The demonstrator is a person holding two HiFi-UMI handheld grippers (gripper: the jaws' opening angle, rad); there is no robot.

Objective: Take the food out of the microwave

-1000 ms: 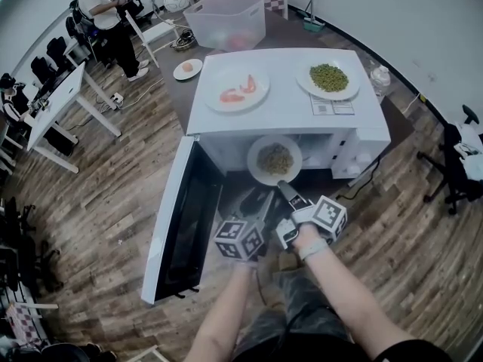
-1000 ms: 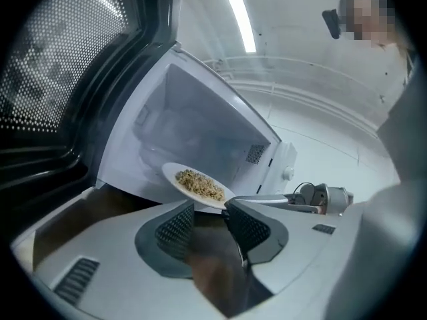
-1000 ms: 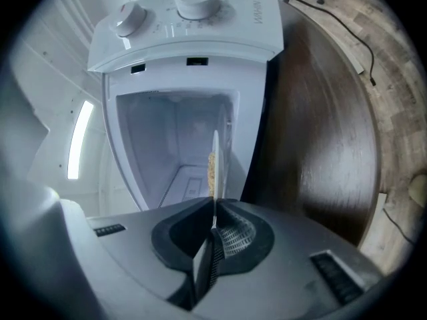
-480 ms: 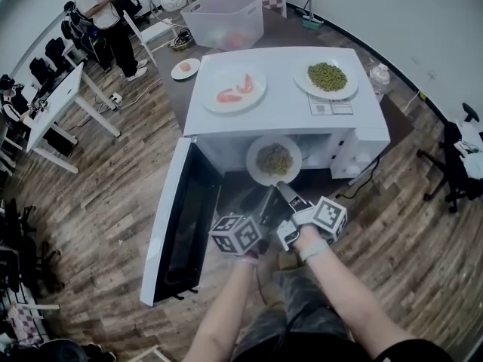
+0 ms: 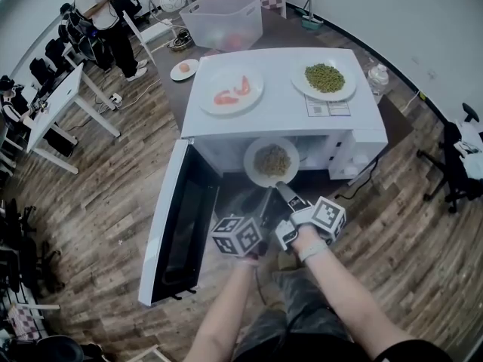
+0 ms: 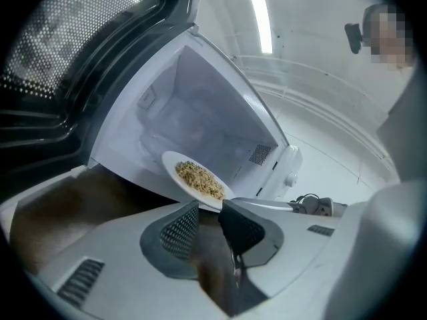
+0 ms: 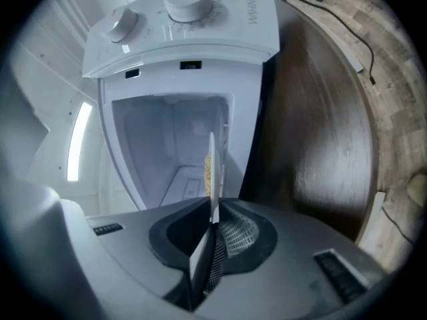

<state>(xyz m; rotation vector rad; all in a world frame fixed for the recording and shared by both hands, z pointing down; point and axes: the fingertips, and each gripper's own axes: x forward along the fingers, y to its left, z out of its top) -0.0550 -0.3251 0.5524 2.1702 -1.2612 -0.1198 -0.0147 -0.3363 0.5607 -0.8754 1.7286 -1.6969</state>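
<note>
Dark worktop [image 7: 313, 145] bore the open microwave [image 5: 279, 115]; right claw [image 7: 213, 215] pinched the plate [image 5: 253, 164] at its mouth, not yet out; left claw [image 6: 208, 209], closing, gripped nothing.

Four plates: the plate of grains [image 5: 253, 170] pinched in the right gripper [image 7: 213, 227]; the pink-food plate [image 5: 245, 100] and the pea plate [image 5: 302, 87] beyond both grippers, on top of the microwave [image 5: 279, 119]; and a small plate [image 5: 193, 72] farther off to their left. One microwave. Two grippers. The left gripper [image 6: 210, 222] has its jaws closing, with nothing between them. One clear bin [image 5: 226, 21] lies far beyond them, and one bottle [image 5: 379, 78] off to the right. Perhaps two people, well away to the left: a standing person [image 5: 98, 13] and a seated person [image 5: 9, 89], who is barely visible.
</note>
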